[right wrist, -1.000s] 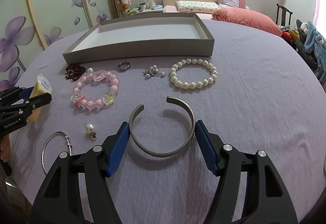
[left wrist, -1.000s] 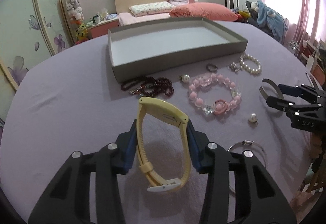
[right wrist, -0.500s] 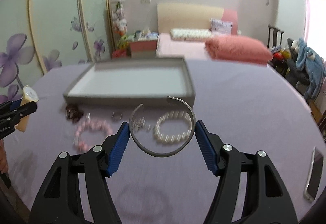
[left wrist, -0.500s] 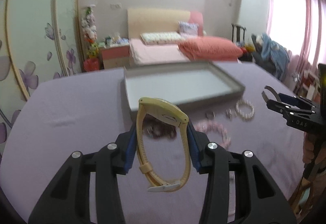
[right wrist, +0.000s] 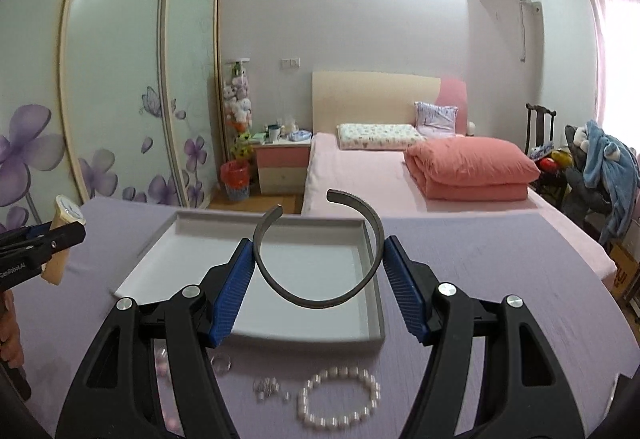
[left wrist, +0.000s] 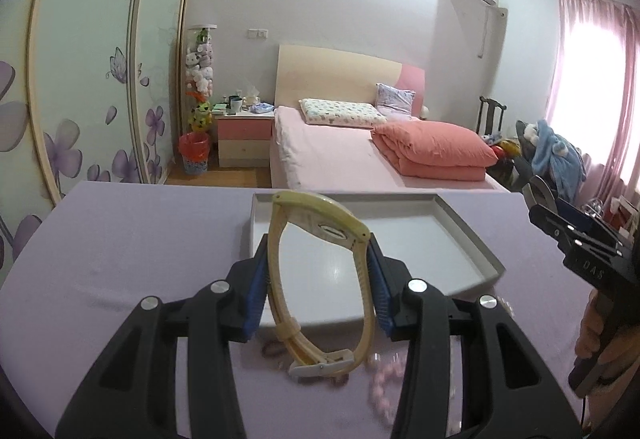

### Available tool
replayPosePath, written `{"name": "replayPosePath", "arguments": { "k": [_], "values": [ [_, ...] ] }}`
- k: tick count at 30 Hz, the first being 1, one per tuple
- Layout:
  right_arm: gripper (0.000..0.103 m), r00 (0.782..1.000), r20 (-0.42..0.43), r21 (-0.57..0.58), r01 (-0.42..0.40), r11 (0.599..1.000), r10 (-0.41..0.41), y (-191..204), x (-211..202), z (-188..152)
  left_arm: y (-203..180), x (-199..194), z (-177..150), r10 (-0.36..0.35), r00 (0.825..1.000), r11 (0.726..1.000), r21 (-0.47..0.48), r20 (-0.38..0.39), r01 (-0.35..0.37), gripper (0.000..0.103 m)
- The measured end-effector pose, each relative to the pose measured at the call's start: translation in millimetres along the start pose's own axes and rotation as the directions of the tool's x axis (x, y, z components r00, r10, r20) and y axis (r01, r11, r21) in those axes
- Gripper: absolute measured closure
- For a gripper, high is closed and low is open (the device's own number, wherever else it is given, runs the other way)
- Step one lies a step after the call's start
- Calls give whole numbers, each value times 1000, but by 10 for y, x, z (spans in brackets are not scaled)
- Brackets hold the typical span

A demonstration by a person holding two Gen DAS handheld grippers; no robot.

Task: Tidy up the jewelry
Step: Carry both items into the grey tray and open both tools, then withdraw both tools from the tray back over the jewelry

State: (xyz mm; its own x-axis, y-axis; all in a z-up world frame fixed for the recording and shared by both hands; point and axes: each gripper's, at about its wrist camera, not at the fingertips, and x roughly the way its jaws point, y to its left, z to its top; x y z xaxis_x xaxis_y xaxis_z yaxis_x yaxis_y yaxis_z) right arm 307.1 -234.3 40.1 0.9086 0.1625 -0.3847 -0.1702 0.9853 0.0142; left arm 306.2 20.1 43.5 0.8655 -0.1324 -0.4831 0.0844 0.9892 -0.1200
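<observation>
My left gripper (left wrist: 318, 281) is shut on a yellow watch (left wrist: 320, 227), held in the air over the near edge of the grey tray (left wrist: 472, 239). My right gripper (right wrist: 318, 281) is shut on a grey open metal bangle (right wrist: 320, 295), held above the tray (right wrist: 372, 339). The left gripper with the watch shows at the left of the right wrist view (right wrist: 40, 251). The right gripper shows at the right of the left wrist view (left wrist: 576, 239). A white pearl bracelet (right wrist: 338, 397), a small silver brooch (right wrist: 270, 387) and pink beads (left wrist: 384, 387) lie on the purple tablecloth before the tray.
The tray's white floor holds nothing. A dark bead string (left wrist: 272, 349) lies partly hidden under the left gripper. A bed (right wrist: 380, 175), a nightstand (right wrist: 282, 163) and sliding wardrobe doors (right wrist: 132, 79) stand beyond the table.
Both grippers have lifted off the table with the watch and the bangle and moved forward toward the tray. The loose jewelry now lies below and behind the fingers.
</observation>
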Motion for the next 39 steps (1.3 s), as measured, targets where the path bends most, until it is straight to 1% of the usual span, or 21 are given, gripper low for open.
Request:
{"name": "replayPosePath", "arguments": {
  "k": [4,9,13,17,22,25,26,27,31,39],
  "values": [
    [37,1000,-22,28,1,1000,0,-47,280,3,-49,313,68,10,1000,1000,-8,-13,-10,59],
    [37,997,-76,31,4,999,-2,-61,617,-84,-86,701,78,15,999,1000,-17,-49,-15,59],
    [37,992,-127,35,-8,999,12,-88,881,-117,-84,971,78,19,997,1000,-20,-79,-21,59],
    [37,986,-165,36,-15,999,20,-71,1007,-185,-97,1195,62,22,994,1000,-11,-105,-24,58],
    [36,976,-217,55,-18,998,29,-114,1142,-262,-73,1382,-28,30,990,999,-9,-134,-31,58],
    [34,969,-244,61,-24,998,38,-115,1205,-277,-94,1451,-95,42,988,999,-9,-149,-44,55],
    [28,970,-240,66,-26,997,41,-116,1194,-281,-83,1469,-111,47,988,999,-8,-149,-49,51],
    [25,972,-233,65,-26,998,41,-119,1178,-273,-83,1485,-126,52,987,999,-4,-149,-54,49],
    [25,978,-203,68,-35,997,48,-120,1120,-229,-83,1488,-137,49,989,999,-3,-140,-50,44],
    [25,984,-175,62,-27,998,38,-127,1071,-175,-80,1393,-85,49,991,999,-8,-124,-51,44]
  ]
}}
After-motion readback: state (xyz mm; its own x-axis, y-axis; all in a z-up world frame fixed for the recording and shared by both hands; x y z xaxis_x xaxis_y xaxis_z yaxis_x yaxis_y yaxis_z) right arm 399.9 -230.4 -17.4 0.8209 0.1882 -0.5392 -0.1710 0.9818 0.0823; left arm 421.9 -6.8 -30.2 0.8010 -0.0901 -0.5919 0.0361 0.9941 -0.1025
